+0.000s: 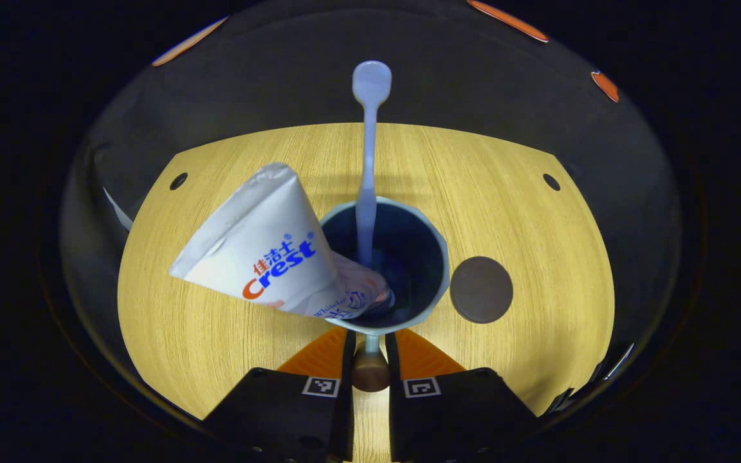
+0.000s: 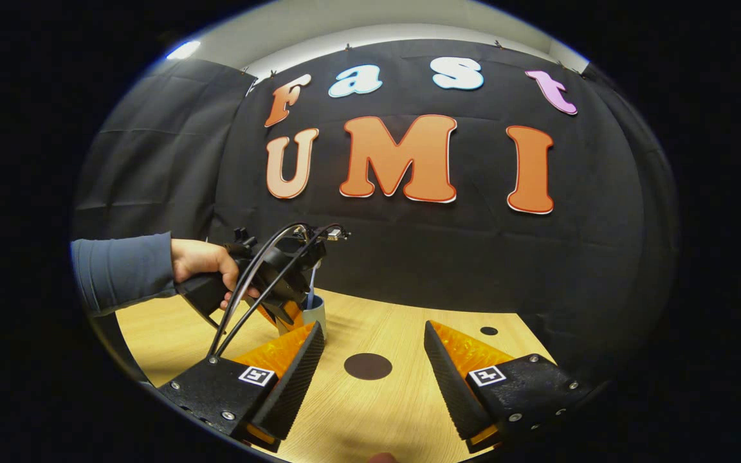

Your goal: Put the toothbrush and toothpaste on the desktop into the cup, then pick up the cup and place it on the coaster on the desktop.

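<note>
Here, left claw (image 1: 368,344) gripping cup (image 1: 436,283) handle (toothbrush (image 1: 368,161) inside), coaster (image 1: 481,289) beside

A light wood-grain tabletop (image 1: 216,347) with small dark round holes near its corners carries a flat round dark-brown coaster (image 1: 481,289) just beside a pale blue-grey cup (image 1: 438,283).

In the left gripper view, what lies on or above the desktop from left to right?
Toothpaste tube, leaning out of the cup → cup, with the toothbrush standing in it → round dark coaster just right of the cup.
</note>
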